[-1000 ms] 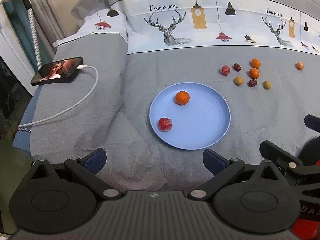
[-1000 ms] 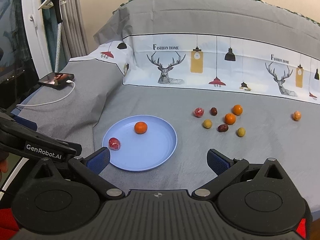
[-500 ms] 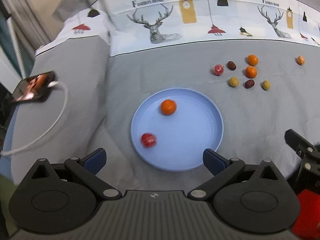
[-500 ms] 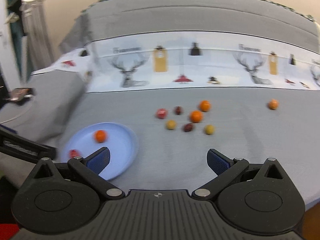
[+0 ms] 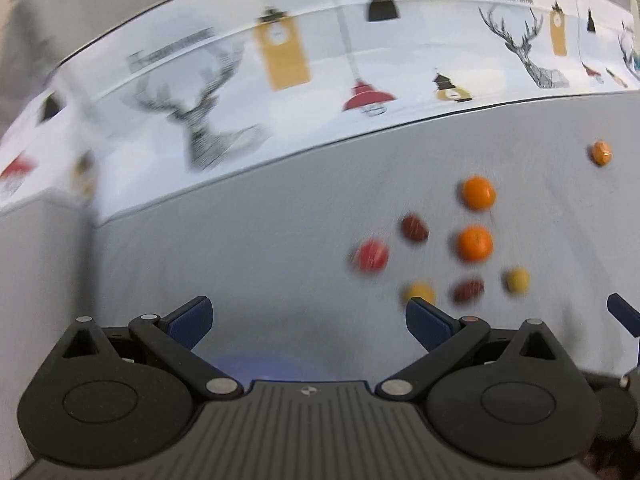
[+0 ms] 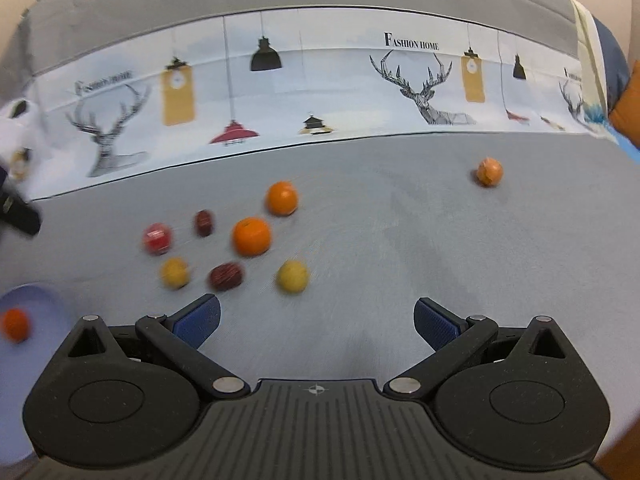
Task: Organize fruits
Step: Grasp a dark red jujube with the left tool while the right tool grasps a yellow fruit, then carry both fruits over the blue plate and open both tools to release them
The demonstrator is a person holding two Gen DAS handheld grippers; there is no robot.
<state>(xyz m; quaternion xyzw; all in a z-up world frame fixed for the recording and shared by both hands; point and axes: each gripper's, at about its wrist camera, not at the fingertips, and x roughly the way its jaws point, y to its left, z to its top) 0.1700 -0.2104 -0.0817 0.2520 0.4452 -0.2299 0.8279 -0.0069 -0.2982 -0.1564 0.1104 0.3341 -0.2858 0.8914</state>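
Observation:
A cluster of small fruits lies on the grey bedspread: two oranges (image 6: 252,236) (image 6: 282,198), a red fruit (image 6: 157,238), two dark red ones (image 6: 226,276), two yellow ones (image 6: 293,277), and a lone orange one (image 6: 489,171) far right. In the left wrist view the same cluster shows blurred, with an orange (image 5: 475,243) and the red fruit (image 5: 370,255). The blue plate (image 6: 48,304) holds an orange (image 6: 15,323) at the left edge. My left gripper (image 5: 308,318) and right gripper (image 6: 316,320) both stand open and empty, just short of the cluster.
A printed white band with deer and lamps (image 6: 320,92) runs across the bedspread behind the fruits. Part of the left gripper (image 6: 18,216) shows at the right view's left edge. An orange cushion (image 6: 630,104) sits at the far right.
Both grippers have swung right and forward toward the loose fruits. The plate has slid out of the left view's centre and to the right view's left edge. The phone is out of sight.

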